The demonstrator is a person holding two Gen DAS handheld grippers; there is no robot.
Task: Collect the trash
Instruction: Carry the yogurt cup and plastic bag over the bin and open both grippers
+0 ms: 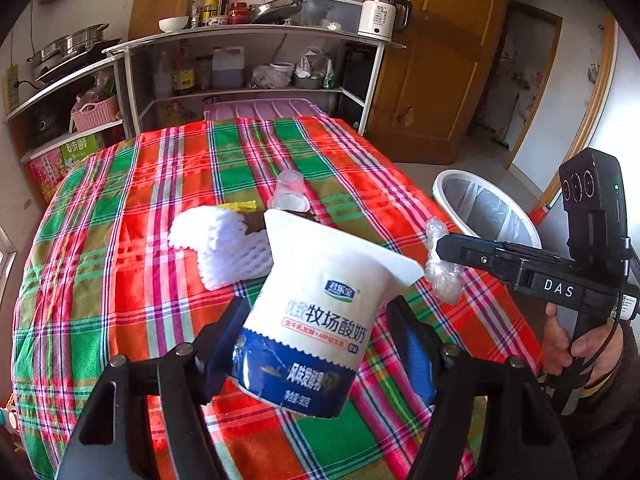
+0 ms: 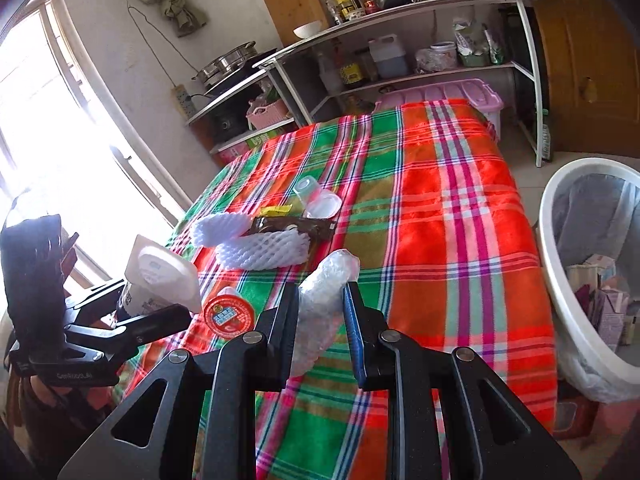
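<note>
We find our left gripper (image 1: 320, 344) clamped on a yogurt cup (image 1: 316, 320); our right gripper (image 2: 320, 312) pinches crumpled clear plastic wrap (image 2: 324, 296) above the plaid tablecloth (image 2: 440, 220).

Black left gripper (image 1: 320, 344); blue-padded jaws; silver screws.

Foam net (image 2: 256, 246) on table (image 2: 460, 240), bin (image 2: 560, 280) beside
</note>
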